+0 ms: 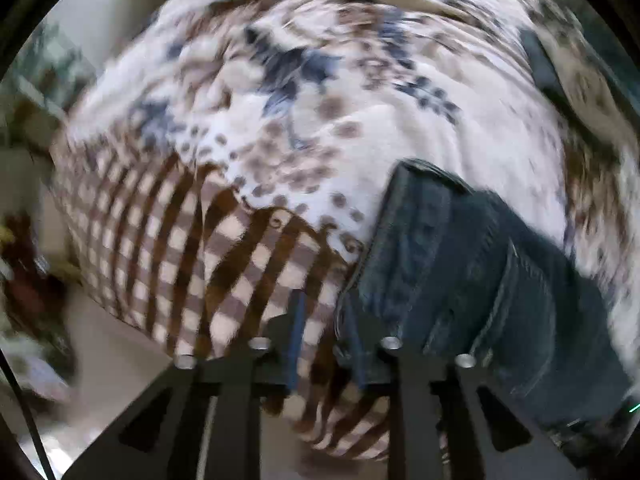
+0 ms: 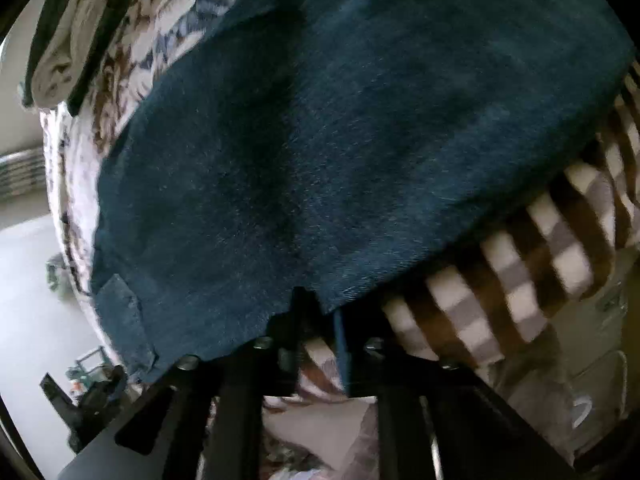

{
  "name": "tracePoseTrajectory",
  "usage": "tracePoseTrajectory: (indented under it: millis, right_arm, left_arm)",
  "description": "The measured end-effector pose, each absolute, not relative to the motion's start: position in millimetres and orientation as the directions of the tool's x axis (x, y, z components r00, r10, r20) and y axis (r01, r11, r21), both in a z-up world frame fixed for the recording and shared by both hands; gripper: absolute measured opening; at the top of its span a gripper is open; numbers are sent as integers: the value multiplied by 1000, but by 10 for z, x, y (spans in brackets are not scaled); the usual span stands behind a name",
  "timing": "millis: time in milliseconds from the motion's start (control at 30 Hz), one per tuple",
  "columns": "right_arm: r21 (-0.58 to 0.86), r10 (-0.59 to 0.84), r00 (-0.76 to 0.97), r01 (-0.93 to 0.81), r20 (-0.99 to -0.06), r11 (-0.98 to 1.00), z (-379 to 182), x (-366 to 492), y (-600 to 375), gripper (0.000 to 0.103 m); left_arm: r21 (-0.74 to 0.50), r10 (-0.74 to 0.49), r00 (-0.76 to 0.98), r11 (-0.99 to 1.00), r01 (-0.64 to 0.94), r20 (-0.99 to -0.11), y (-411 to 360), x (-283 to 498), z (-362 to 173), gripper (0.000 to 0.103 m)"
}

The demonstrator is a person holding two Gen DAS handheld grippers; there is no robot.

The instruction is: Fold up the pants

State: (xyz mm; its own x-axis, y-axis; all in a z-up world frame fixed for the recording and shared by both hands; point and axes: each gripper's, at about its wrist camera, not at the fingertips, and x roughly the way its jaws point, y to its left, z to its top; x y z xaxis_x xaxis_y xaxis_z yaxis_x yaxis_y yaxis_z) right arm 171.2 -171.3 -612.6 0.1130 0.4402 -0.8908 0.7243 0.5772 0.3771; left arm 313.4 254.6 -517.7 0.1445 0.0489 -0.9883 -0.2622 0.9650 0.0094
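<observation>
Left wrist view: the left gripper (image 1: 324, 320) hangs over the patterned bedspread (image 1: 256, 152), fingers slightly parted, nothing between them; the dark jeans (image 1: 480, 272) lie just to their right. Right wrist view: jeans (image 2: 320, 140) fill the picture; the right gripper (image 2: 320, 312) sits at their near edge, whether pinching is unclear.
</observation>
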Motion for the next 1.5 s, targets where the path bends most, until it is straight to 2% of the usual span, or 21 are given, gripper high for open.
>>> tracePoseTrajectory:
  millis: [33, 67, 100, 133, 167, 400, 467, 500, 600, 733, 767, 800, 833, 900, 1000, 1067, 1167, 1300, 1400, 1500]
  right_arm:
    - [382, 439, 127, 732, -890, 564, -6086, 1664, -1781, 48]
    - [379, 424, 143, 746, -894, 548, -6021, 1580, -1905, 55]
    - [368, 408, 147, 756, -901, 541, -5994, 1534, -1994, 61]
    - [351, 387, 149, 771, -910, 531, -5956, 1455, -2099, 61]
    - [337, 367, 154, 790, -917, 512, -5925, 1371, -2249, 61]
    - [349, 242, 282, 885, -929, 310, -5912, 974, -3535, 61]
    - [350, 258, 276, 886, -926, 305, -6010, 1028, -3821, 53]
    - [345, 265, 267, 885, -926, 314, -6050, 1036, -3887, 42]
    - [261, 350, 118, 881, -929, 396, -6276, 1104, -4023, 41]
    - [209, 432, -61, 809, -900, 549, -6116, 1407, -4095, 44]
    - [244, 446, -64, 763, -893, 599, -5981, 1533, -4060, 44]
    - [288, 454, -56, 704, -889, 650, -5824, 1700, -3988, 49]
    - [318, 456, -57, 640, -888, 699, -5682, 1853, -3905, 60]
    - [402, 488, -59, 485, -871, 776, -5446, 2339, -3582, 66]
    - [535, 584, -113, 290, -804, 793, -5402, 3144, -2899, 66]
    - [623, 661, -171, 231, -730, 748, -5550, 3633, -2437, 66]
    - [666, 687, -258, 177, -679, 725, -5841, 4264, -1774, 66]
    - [662, 682, -410, 216, -606, 718, -6295, 4560, -1238, 66]
    - [639, 658, -453, 223, -601, 737, -6417, 4542, -1098, 54]
    - [672, 689, -455, 230, -565, 704, -6352, 4350, -1068, 52]
  left_arm:
    - [37, 72, 150, 974, -225, -986, 2420, 3118, -5148, 27]
    - [59, 88, 152, 981, -187, -984, 2275, 3094, -5128, 36]
    - [63, 86, 151, 987, -149, -985, 2110, 3071, -5113, 64]
    - [44, 61, 158, 993, -112, -986, 1907, 3045, -5093, 89]
    - [28, 43, 164, 995, -92, -985, 1778, 3040, -5079, 94]
    - [-39, -44, 141, 998, 40, -989, 507, 3140, -5121, 94]
    - [-35, -41, 131, 998, 54, -991, 260, 3193, -5159, 94]
    - [-15, -23, 127, 998, 61, -992, 144, 3212, -5184, 94]
    - [140, 133, 82, 987, 82, -988, -54, 3223, -5288, 94]
    - [161, 161, 6, 987, -5, -987, 72, 3245, -5275, 94]
    - [158, 158, 8, 987, -35, -987, 128, 3264, -5205, 94]
    - [162, 163, 16, 985, -53, -987, 155, 3257, -5164, 94]
    - [168, 170, 25, 983, -68, -985, 186, 3265, -5112, 94]
    - [176, 182, 48, 978, -108, -982, 278, 3321, -4998, 94]
    - [169, 177, 37, 972, -162, -983, 386, 3436, -4995, 94]
    - [150, 154, 7, 968, -201, -988, 488, 3547, -5045, 94]
    - [112, 109, -26, 962, -247, -994, 626, 3705, -5105, 94]
    - [108, 102, -39, 963, -245, -994, 835, 3941, -5163, 94]
    - [81, 69, -55, 964, -252, -996, 939, 4084, -5183, 94]
    - [57, 44, -56, 964, -258, -997, 1013, 4224, -5219, 94]
